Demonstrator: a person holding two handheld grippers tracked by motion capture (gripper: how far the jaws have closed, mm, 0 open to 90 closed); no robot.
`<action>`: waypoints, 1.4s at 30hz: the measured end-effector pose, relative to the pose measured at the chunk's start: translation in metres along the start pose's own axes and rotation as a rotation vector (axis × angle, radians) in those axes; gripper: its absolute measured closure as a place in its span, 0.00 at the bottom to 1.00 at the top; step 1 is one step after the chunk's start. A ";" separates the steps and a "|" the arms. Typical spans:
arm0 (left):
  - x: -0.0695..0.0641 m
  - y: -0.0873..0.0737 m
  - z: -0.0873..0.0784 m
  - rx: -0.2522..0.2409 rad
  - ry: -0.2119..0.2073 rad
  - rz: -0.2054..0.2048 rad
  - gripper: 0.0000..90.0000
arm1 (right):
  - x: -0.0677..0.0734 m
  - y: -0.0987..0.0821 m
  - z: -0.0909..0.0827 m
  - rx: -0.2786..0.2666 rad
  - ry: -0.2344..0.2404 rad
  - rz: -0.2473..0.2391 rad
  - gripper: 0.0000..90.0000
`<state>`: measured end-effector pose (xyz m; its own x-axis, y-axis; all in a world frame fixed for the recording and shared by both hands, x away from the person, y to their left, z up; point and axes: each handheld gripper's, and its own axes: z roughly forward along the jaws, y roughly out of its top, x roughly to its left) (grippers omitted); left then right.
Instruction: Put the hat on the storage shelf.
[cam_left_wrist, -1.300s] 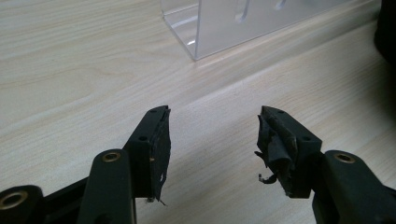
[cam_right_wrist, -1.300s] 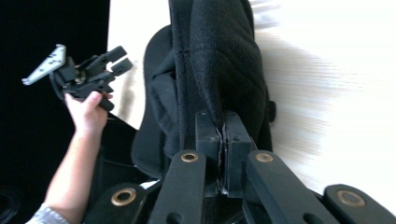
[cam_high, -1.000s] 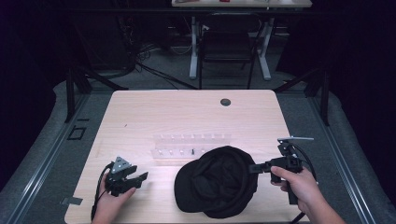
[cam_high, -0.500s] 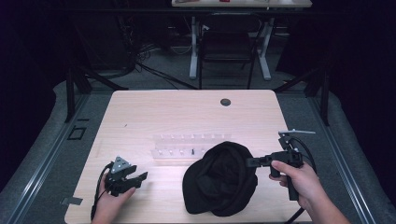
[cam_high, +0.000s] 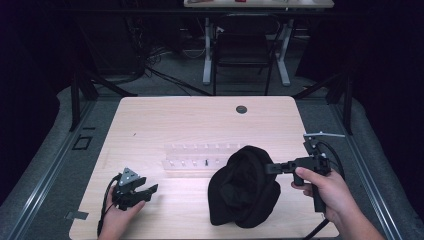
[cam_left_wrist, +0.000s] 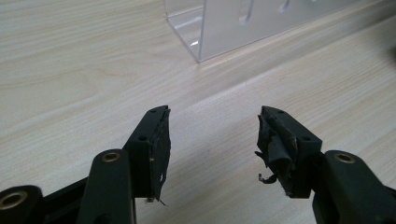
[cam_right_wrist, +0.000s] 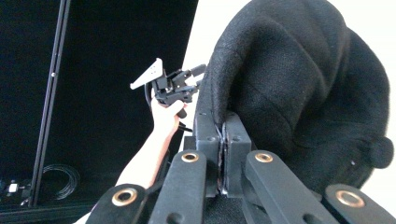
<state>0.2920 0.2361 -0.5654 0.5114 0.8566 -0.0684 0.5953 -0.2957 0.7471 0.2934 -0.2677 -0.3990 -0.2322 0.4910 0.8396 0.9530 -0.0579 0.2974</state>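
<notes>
Black hat (cam_high: 245, 187) is clamped at its edge by the right gripper (cam_high: 272, 168) near the table (cam_high: 200, 120) front. Left gripper (cam_high: 142, 192) is held apart, empty, with bare wood around it.

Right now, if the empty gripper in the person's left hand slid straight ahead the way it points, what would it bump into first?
Probably the clear plastic rack. The left gripper, jaws open, aims over bare pale wooden table toward the rack's near corner, though it might slip just past its end.
</notes>
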 end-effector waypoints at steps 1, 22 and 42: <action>0.000 0.000 0.000 0.000 0.000 0.000 0.49 | 0.003 0.001 -0.003 -0.006 0.001 -0.007 0.98; 0.000 0.000 0.001 -0.001 -0.002 -0.001 0.48 | 0.031 0.021 -0.043 -0.139 0.007 -0.058 0.98; 0.000 0.000 0.001 -0.002 -0.005 0.002 0.48 | 0.054 0.052 -0.042 -0.182 0.012 -0.098 0.98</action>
<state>0.2927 0.2363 -0.5658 0.5155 0.8540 -0.0703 0.5930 -0.2963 0.7487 0.3225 -0.2803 -0.3193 -0.3252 0.4912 0.8080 0.8751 -0.1676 0.4541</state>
